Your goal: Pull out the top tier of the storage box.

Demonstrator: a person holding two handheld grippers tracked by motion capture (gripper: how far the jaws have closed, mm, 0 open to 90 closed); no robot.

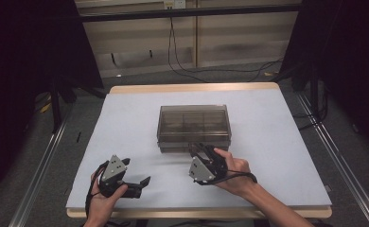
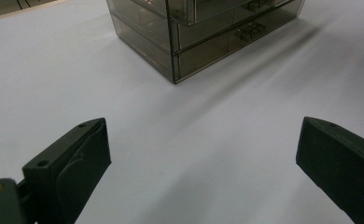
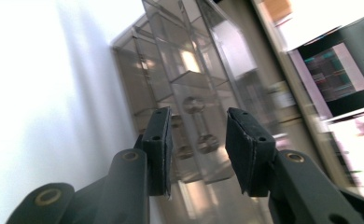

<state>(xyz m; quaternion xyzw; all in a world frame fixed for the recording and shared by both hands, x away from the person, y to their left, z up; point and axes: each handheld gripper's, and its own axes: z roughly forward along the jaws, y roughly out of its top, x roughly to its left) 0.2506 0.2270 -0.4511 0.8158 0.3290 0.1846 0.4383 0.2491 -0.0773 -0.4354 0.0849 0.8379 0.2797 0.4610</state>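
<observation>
A smoky see-through drawer box (image 1: 193, 125) stands in the middle of the white table cover (image 1: 126, 118). My right gripper (image 1: 199, 149) is turned on its side at the box's front face. In the right gripper view its jaws stand apart, open (image 3: 198, 119), on either side of a small clear drawer handle (image 3: 195, 106), and the pads are not pressing on it. My left gripper (image 1: 139, 171) rests near the front left of the table, wide open (image 2: 203, 126) with nothing between its jaws. The box (image 2: 194, 37) lies well ahead of it, with its drawer handles (image 2: 248, 30) showing.
The wooden table edge (image 1: 192, 88) shows beyond the cover. Cables (image 1: 182, 66) trail on the floor behind the table. Metal rails (image 1: 334, 151) run along both sides, and dark curtains hang at left and right.
</observation>
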